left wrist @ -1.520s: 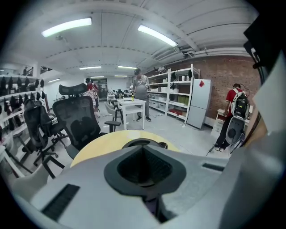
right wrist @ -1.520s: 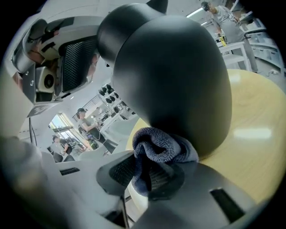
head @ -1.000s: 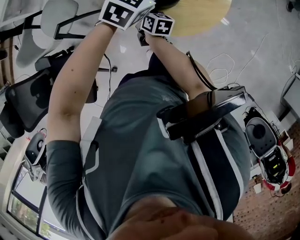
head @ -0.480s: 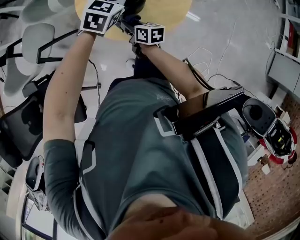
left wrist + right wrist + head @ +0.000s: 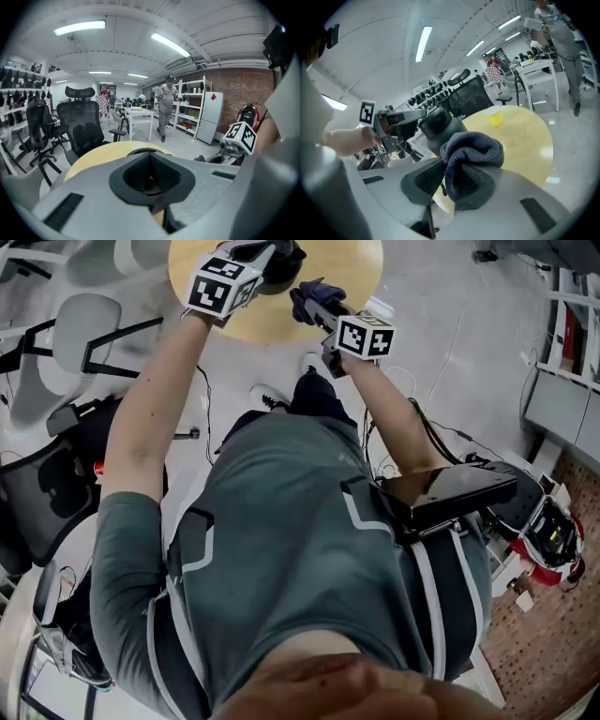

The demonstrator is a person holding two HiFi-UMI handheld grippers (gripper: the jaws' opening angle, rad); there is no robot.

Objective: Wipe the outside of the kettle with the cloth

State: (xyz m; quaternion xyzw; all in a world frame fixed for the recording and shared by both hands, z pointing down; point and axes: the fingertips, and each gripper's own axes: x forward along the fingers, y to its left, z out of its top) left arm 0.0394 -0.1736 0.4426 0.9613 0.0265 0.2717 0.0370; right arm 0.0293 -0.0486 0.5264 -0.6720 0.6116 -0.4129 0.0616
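The right fingers (image 5: pixel 423 182) are closed on the cloth (image 5: pixel 476 147), a dark blue-grey terry piece bunched into a rounded wad. One fold hangs down between the pads and the rest bulges above the tips of the right gripper (image 5: pixel 451 183). Just past the wad is the kettle (image 5: pixel 438 129). It has a dark, nearly black, matt rounded body with a darker cap on top, and it leans a little in the right gripper view. Whether the cloth touches it cannot be told.

The fingers of the left gripper (image 5: pixel 150 177) are drawn together with their pads meeting, and a dark curved edge shows just beyond their tips. In the right gripper view those tips reach the top of the kettle, but the part they pinch is hidden.

Both grippers are held over a round, pale wooden surface (image 5: pixel 520 138). A small yellow cup (image 5: pixel 494 117) stands on it, well apart from the kettle. The head view shows both arms stretched forward, with the kettle at the left gripper's tips and the cloth near it to the right. Black office chairs (image 5: pixel 83 125) stand beyond the surface, and a person (image 5: pixel 166 107) stands farther back.
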